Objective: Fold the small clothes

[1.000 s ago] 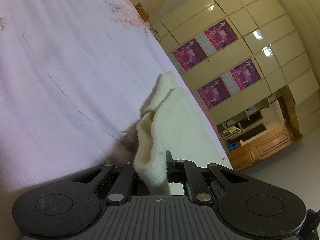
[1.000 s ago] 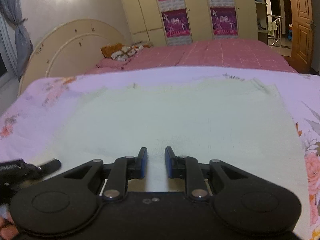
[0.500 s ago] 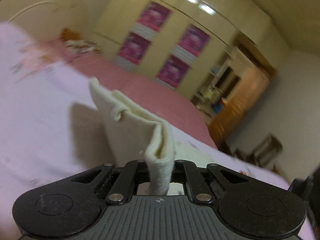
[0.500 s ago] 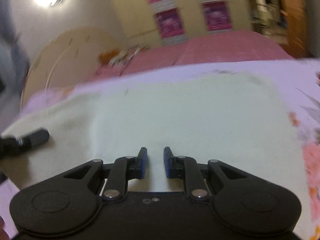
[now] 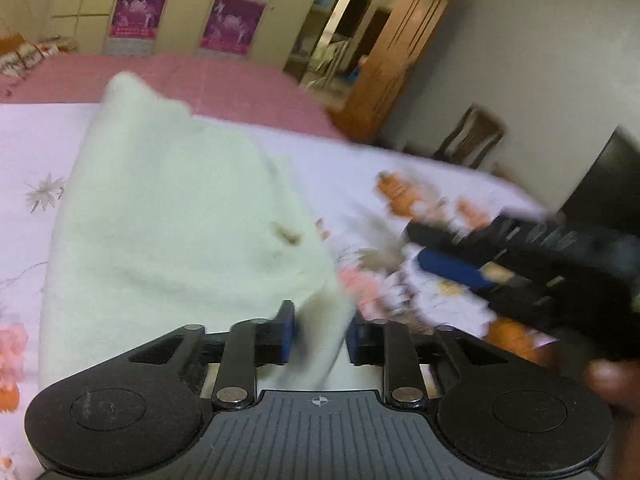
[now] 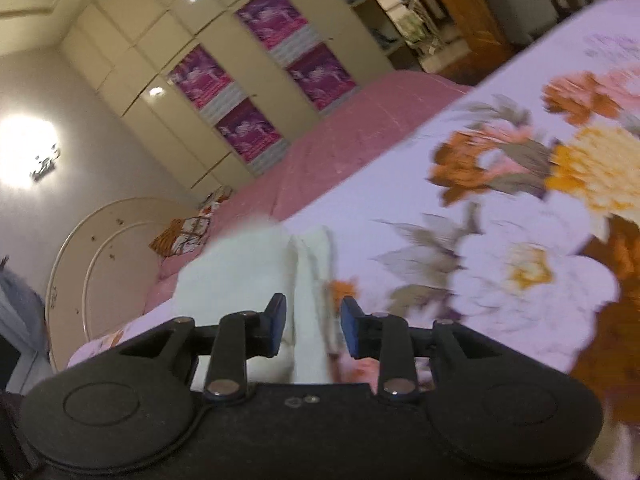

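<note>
A cream cloth (image 5: 168, 216) lies folded over on the floral bedsheet (image 5: 24, 152). My left gripper (image 5: 320, 332) is open, with the cloth's near corner lying loose between its blue-padded fingers. My right gripper (image 6: 312, 328) is also open, with the folded edge of the same cloth (image 6: 256, 272) between its fingers. In the left wrist view the right gripper (image 5: 500, 264) shows at the right, blurred, over the sheet's flower print.
The sheet's big orange and yellow flowers (image 6: 520, 168) fill the right side. A pink bed (image 5: 200, 80) lies beyond, with a wardrobe with purple posters (image 6: 260, 92), a wooden door (image 5: 396, 60) and a chair (image 5: 476, 136) behind.
My left gripper carried the cloth's edge over to the right and opened, letting it go. My right gripper swung and tilted, and opened wider. The cloth now lies folded.
</note>
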`<state>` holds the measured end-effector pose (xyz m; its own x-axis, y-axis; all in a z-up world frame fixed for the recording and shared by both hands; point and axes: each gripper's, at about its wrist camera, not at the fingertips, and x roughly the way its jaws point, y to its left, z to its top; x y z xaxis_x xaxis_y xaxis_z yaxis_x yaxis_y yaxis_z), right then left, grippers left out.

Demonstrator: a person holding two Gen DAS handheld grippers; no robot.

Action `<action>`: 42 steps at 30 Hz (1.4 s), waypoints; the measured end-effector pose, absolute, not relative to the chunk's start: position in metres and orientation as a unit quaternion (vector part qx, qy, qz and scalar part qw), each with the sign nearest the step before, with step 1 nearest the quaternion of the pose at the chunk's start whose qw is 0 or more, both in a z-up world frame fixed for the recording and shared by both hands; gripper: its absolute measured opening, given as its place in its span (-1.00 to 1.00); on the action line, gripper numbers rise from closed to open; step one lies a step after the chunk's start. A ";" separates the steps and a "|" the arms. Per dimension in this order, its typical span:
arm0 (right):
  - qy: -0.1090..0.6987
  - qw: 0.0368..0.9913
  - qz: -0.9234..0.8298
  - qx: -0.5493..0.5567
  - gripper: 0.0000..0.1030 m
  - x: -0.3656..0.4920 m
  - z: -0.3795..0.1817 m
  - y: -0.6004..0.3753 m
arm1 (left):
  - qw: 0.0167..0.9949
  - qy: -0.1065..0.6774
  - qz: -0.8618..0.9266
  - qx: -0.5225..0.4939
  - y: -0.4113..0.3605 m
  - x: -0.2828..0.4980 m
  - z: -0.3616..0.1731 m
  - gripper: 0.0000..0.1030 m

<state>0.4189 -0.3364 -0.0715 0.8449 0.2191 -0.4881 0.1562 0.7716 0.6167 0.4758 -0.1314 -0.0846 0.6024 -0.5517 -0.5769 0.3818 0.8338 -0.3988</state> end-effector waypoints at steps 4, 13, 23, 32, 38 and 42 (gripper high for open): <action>0.273 0.892 0.049 0.357 -0.37 0.420 -0.078 -0.335 | 0.911 0.318 -0.216 -0.148 -0.070 0.470 -0.062 -0.48; 0.324 0.888 0.113 0.306 -0.16 0.461 -0.094 -0.280 | 0.919 0.349 -0.139 -0.120 -0.010 0.489 -0.088 -0.47; 0.352 0.878 0.135 0.294 -0.19 0.479 -0.096 -0.270 | 0.901 0.372 -0.158 -0.157 -0.019 0.504 -0.113 -0.18; 0.363 0.898 0.136 0.208 -0.77 0.491 -0.085 -0.239 | 0.914 0.344 -0.136 -0.167 -0.008 0.532 -0.107 -0.18; 0.336 0.922 0.120 0.154 -0.82 0.480 -0.062 -0.217 | 0.917 0.342 -0.143 -0.150 -0.023 0.538 -0.100 -0.18; 0.319 0.929 0.116 0.150 -0.83 0.471 -0.049 -0.227 | 0.921 0.329 -0.159 -0.135 -0.039 0.534 -0.091 -0.18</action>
